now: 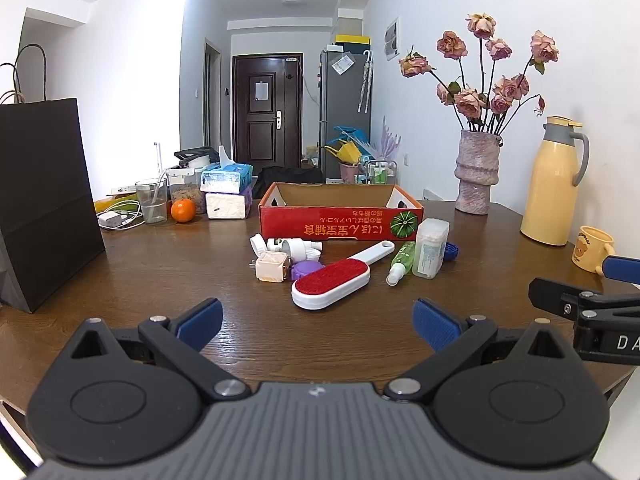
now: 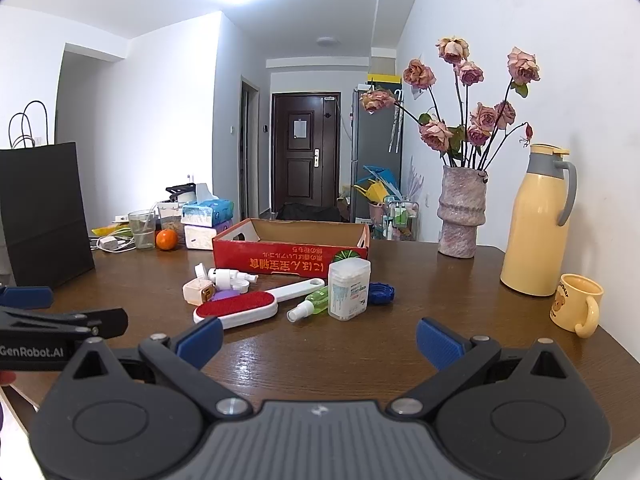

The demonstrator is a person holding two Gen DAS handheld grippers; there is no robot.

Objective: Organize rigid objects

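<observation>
Both grippers, left gripper (image 1: 316,320) and right gripper (image 2: 318,338), spread, holding nothing; clutter heaped at 12 o'clock before red box (image 1: 340,222), likely destination.

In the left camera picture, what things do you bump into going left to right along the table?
Black paper bag → glass of water → orange → red cardboard box → pink vase of roses → yellow thermos jug → yellow bear mug.
</observation>
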